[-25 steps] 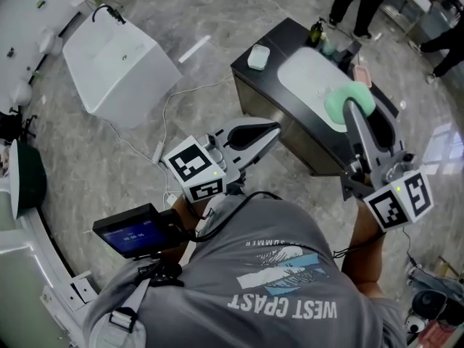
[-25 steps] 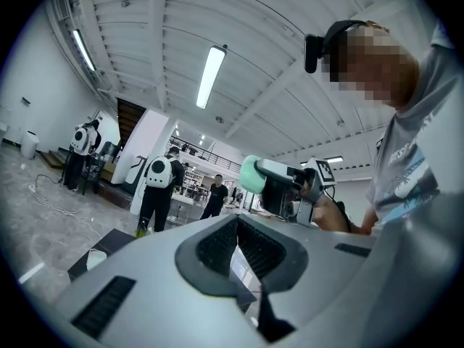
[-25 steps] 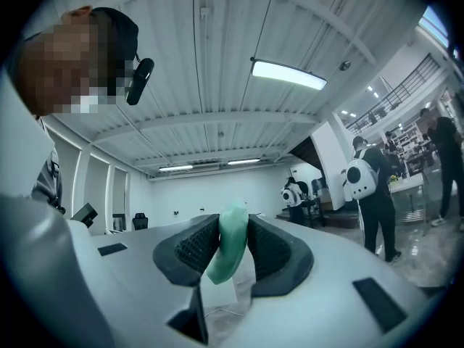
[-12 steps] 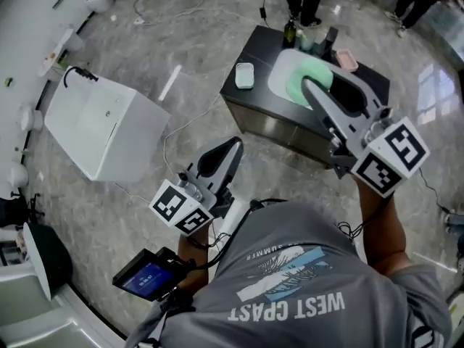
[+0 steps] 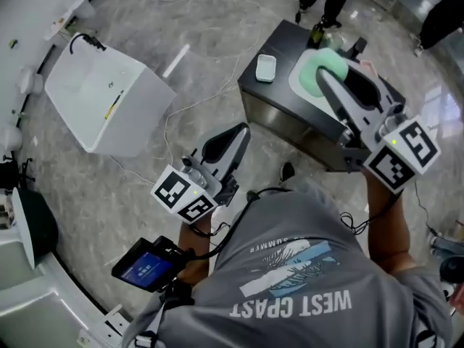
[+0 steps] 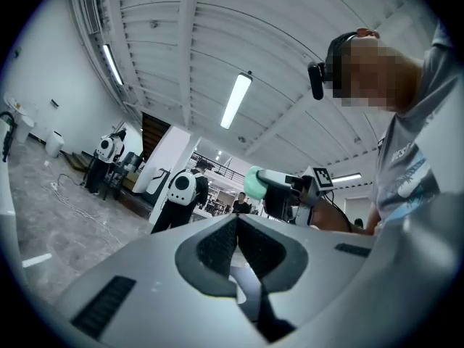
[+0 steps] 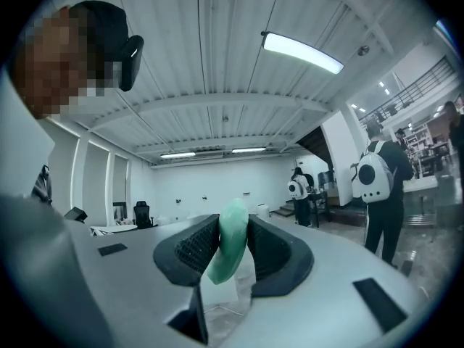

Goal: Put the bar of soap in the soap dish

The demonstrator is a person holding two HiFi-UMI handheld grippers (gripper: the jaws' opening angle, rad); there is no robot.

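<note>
**A:** Head view first. Where's the bar of soap (image 5: 310, 78)?

**B:** It's clamped in the right hand-held gripper (image 5: 328, 84), showing over the white basin (image 5: 297, 91). The soap dish (image 5: 266, 67) sits at nine o'clock from it, on the black tabletop (image 5: 284, 40).

**A:** Left gripper view?

**B:** The left hand-held gripper (image 6: 237, 222) has its jaws together on nothing.

**A:** Right gripper view?

**B:** The pads pinch the green bar edge-on. I'd swing toward nine o'clock, lower until the soap touches the dish, then release. It may be slippery.
</note>
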